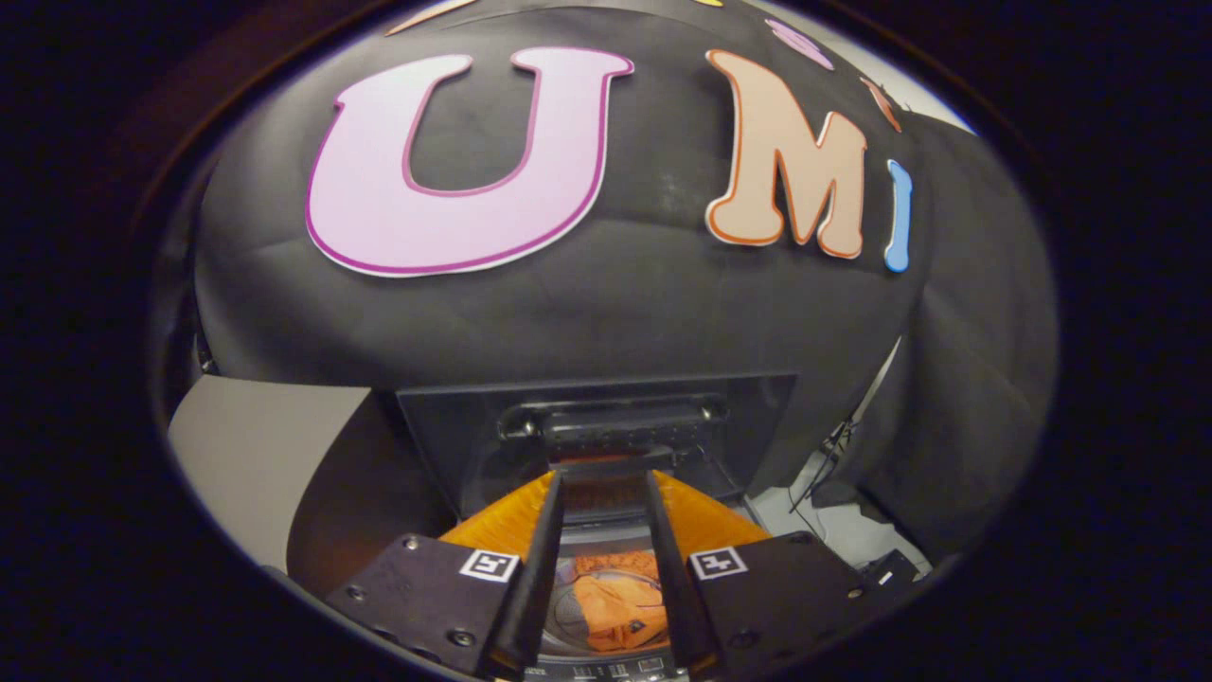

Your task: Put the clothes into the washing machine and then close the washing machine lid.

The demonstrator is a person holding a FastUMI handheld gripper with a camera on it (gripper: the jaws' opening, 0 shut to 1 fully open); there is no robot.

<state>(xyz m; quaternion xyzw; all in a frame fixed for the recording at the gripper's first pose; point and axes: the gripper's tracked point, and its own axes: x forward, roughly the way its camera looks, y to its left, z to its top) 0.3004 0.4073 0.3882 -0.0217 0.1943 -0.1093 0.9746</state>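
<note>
Gripper view — tool [603,478] parted, no legible labels

The washing machine [606,530] is a top-loader with its dark, see-through lid [606,431] raised upright at the back, a handle bar across the lid's lower part. An orange garment [615,611] lies crumpled (partly hidden by the fingers) down inside the machine's drum, below the open lid.
</note>
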